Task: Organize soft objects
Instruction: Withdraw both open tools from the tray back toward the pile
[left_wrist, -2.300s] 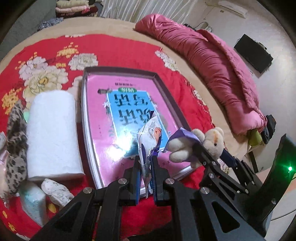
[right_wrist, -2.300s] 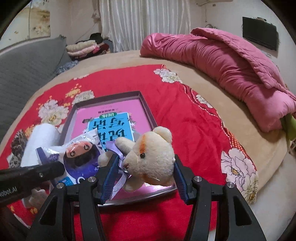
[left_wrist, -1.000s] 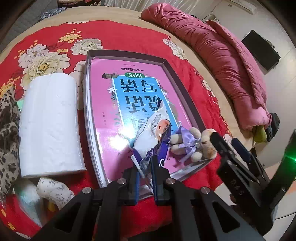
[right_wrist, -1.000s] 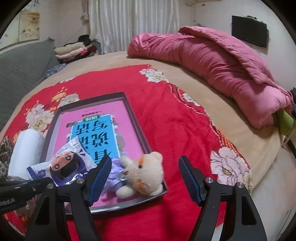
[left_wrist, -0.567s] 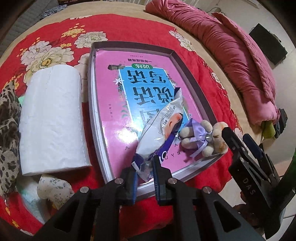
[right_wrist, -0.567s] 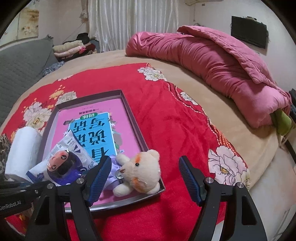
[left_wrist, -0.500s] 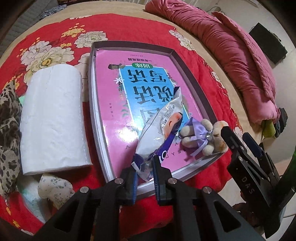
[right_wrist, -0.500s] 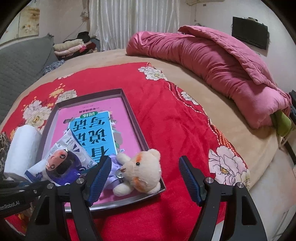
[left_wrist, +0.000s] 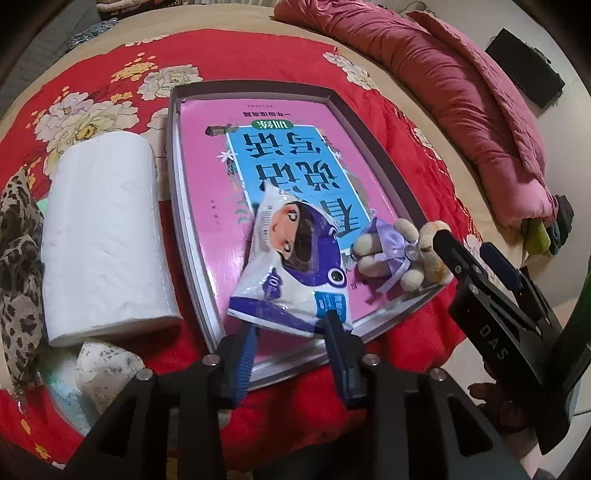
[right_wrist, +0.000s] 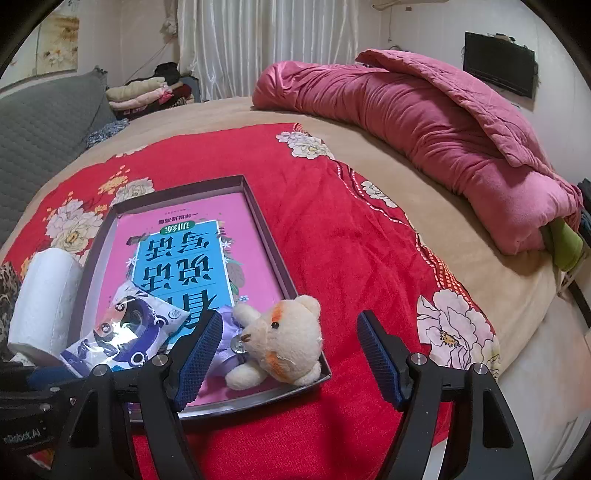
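A grey tray (left_wrist: 373, 133) with a pink and blue book in it lies on the red flowered blanket. A white and purple tissue packet (left_wrist: 291, 266) lies flat on the book at the tray's near edge. My left gripper (left_wrist: 291, 325) is open just behind the packet, its jaws at the packet's near corners. A cream teddy bear in a purple dress (right_wrist: 277, 343) lies in the tray's near right corner. My right gripper (right_wrist: 284, 350) is open with the bear between its jaws. The right gripper also shows in the left wrist view (left_wrist: 476, 258). The tray (right_wrist: 266, 240) and the packet (right_wrist: 129, 332) show in the right wrist view.
A white paper roll (left_wrist: 103, 236) lies left of the tray. A leopard-print cloth (left_wrist: 18, 258) and a small floral item (left_wrist: 107, 365) lie at the left. A pink quilt (right_wrist: 443, 122) is bunched along the far right of the bed.
My left gripper has opened and let go of the tissue packet, which now lies flat on the book. The right gripper stays open by the bear.
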